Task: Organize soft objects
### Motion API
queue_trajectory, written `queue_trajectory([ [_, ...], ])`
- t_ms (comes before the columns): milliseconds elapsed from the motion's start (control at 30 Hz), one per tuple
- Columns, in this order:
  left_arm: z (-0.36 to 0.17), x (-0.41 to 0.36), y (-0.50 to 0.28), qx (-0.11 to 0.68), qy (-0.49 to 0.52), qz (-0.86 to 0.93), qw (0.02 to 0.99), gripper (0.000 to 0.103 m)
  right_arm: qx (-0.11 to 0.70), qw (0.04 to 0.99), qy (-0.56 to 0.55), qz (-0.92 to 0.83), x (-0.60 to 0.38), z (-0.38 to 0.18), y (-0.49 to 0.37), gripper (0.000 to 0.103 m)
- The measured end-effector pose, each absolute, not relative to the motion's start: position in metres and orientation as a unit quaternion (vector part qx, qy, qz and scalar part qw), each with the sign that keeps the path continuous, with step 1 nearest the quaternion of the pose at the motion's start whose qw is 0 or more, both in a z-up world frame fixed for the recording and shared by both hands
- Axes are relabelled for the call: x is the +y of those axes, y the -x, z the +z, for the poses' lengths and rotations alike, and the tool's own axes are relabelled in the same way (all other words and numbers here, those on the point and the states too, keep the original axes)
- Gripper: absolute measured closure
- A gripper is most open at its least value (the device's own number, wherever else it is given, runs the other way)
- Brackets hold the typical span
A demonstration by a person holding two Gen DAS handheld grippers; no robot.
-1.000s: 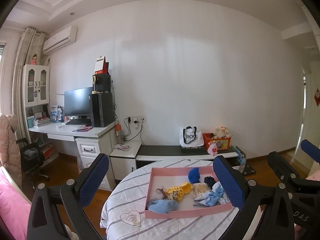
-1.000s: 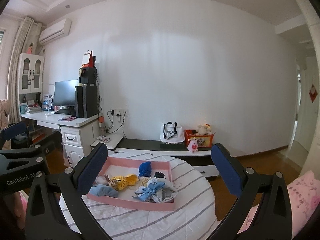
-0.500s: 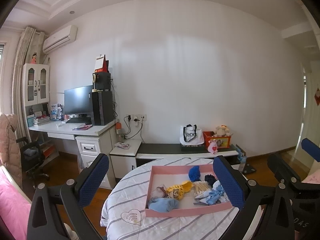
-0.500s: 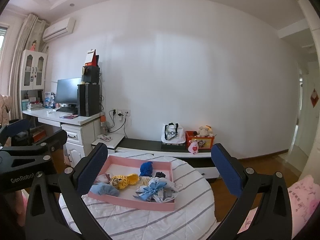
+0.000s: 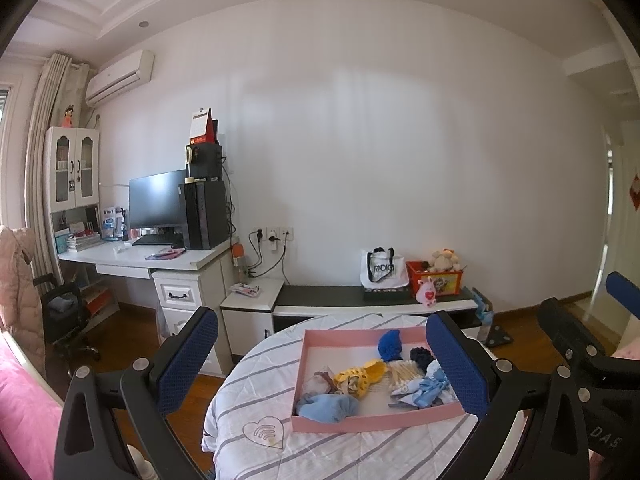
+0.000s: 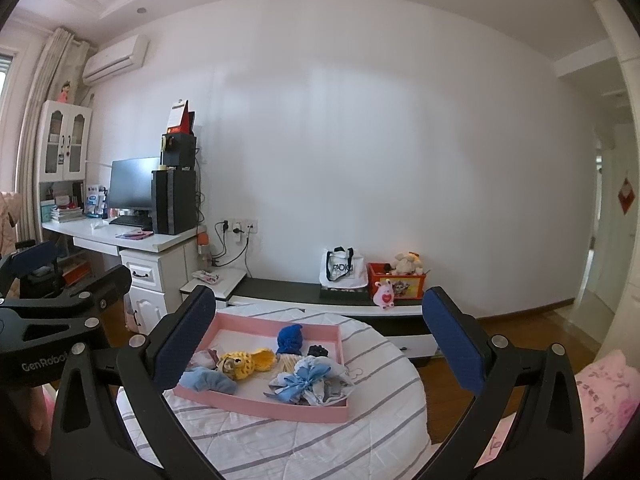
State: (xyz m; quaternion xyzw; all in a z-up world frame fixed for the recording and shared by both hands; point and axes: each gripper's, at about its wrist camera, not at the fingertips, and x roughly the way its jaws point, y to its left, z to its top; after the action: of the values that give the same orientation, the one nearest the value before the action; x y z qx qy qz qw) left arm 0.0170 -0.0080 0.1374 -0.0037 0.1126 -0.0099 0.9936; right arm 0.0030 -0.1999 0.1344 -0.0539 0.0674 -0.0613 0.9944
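Observation:
A pink tray (image 5: 348, 424) (image 6: 260, 404) lies on a round table covered with a striped white cloth (image 5: 260, 400) (image 6: 380, 380). In the tray are a blue knitted piece (image 5: 390, 344) (image 6: 290, 338), a yellow plush (image 5: 356, 378) (image 6: 240, 364), a light blue cloth (image 5: 328, 406) (image 6: 208, 380) and a pale blue bow (image 5: 426, 386) (image 6: 306, 380). My left gripper (image 5: 320, 356) is held open, above and short of the tray. My right gripper (image 6: 320, 336) is also open and holds nothing. Each gripper's body shows at the edge of the other's view.
A white desk (image 5: 160, 258) with a monitor and a computer tower stands at the left. A low bench (image 5: 360, 298) along the wall carries a white bag and a red toy box. Pink bedding (image 6: 600, 400) lies near the table, and a chair (image 5: 60, 320) stands at far left.
Both views have drifted only slightly. The things in the tray lie as before, and both grippers remain open.

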Motion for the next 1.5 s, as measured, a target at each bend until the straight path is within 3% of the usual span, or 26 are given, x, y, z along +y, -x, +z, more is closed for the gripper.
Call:
queue_trajectory([
  [1500, 0.1404, -0.0096, -0.0112, 0.119, 0.006, -0.014, 0.993, 0.0, 0.065, 0.994, 0.055, -0.061, -0.2003, 0.1337, -0.0036, 0.0],
])
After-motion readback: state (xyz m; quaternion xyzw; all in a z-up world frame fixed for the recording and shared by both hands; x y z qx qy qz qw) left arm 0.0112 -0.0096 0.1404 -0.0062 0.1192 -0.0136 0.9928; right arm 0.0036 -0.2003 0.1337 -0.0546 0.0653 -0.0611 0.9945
